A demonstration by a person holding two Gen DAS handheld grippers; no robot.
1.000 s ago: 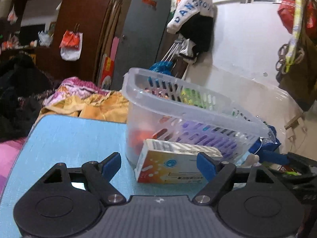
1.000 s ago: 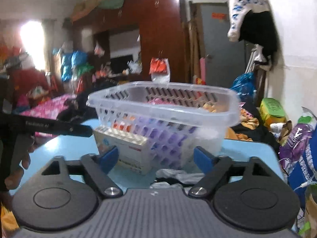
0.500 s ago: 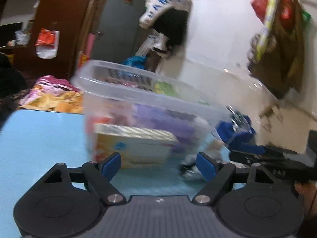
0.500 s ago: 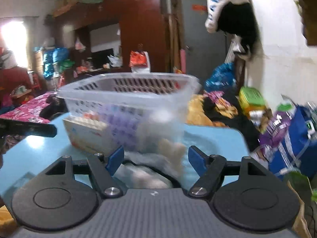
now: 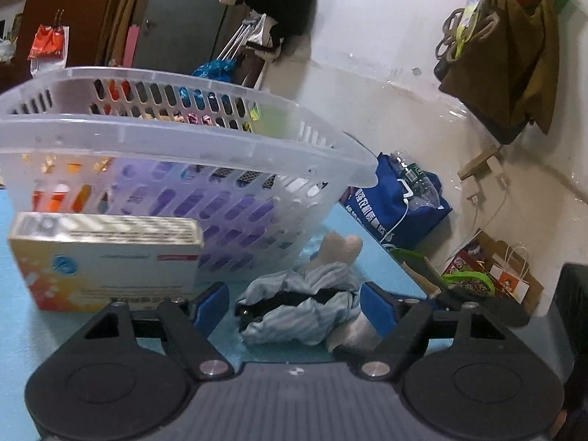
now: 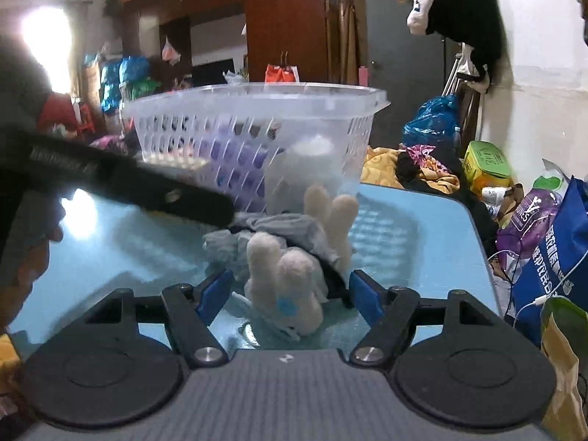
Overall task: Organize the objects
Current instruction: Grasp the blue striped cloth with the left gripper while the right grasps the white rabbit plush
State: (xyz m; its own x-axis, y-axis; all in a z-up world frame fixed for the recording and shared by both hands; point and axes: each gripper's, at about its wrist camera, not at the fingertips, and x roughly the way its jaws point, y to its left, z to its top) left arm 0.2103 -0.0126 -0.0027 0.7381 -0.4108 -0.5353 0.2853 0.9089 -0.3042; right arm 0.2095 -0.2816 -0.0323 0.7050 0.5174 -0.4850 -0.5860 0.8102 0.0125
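A clear basket (image 5: 191, 139) sits on the blue table (image 5: 22, 257), with a box (image 5: 106, 257) right in front of it. Beside the basket lies a soft toy (image 6: 290, 268) in striped cloth. Both grippers are unclenched around the toy: the left gripper (image 5: 294, 301) and the right gripper (image 6: 290, 294), whose jaws have just been closing.
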